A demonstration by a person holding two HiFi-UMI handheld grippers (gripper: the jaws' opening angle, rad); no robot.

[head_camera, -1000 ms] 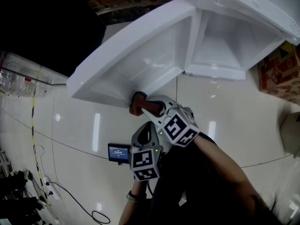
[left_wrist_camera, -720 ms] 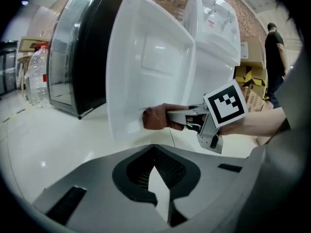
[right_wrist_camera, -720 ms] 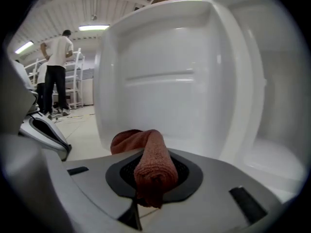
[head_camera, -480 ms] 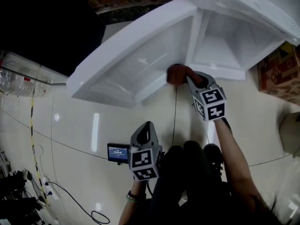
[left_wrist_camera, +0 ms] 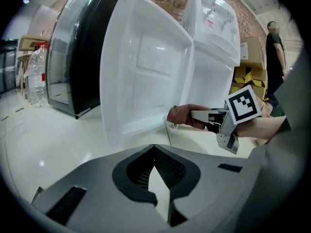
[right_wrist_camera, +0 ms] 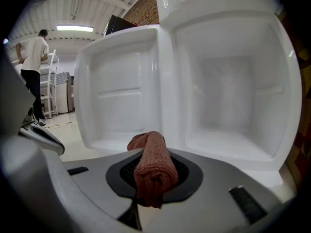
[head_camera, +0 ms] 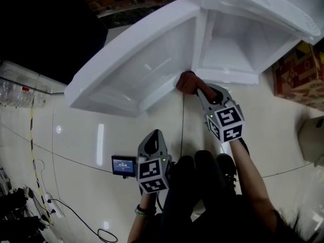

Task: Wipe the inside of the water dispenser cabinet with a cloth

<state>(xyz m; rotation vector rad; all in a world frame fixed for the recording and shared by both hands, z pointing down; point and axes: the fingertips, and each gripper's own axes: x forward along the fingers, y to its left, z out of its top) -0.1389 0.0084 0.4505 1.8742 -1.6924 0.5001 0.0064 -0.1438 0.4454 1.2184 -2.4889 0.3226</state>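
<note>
The white dispenser cabinet (head_camera: 238,39) stands open, its door (head_camera: 136,70) swung out to the left. My right gripper (head_camera: 198,91) is shut on a rolled red-brown cloth (head_camera: 185,82), which sits at the bottom corner where the door meets the cabinet. In the right gripper view the cloth (right_wrist_camera: 153,164) sticks out of the right gripper (right_wrist_camera: 153,178), with the bare cabinet interior (right_wrist_camera: 233,96) ahead. My left gripper (head_camera: 152,138) hangs lower, over the floor, shut and holding nothing. The left gripper view shows the left gripper (left_wrist_camera: 155,178) in front and the right gripper (left_wrist_camera: 197,115) beyond it.
A small device with a lit screen (head_camera: 124,165) lies on the glossy floor, with cables (head_camera: 66,206) at the lower left. Cardboard boxes (head_camera: 298,75) stand right of the cabinet. A black glass-fronted cooler (left_wrist_camera: 73,57) and water bottles (left_wrist_camera: 36,76) are left. One person (right_wrist_camera: 31,72) stands far off.
My right gripper carried the cloth from the door's lower edge rightward to the corner by the cabinet opening, then stayed there. The left gripper has barely moved.
</note>
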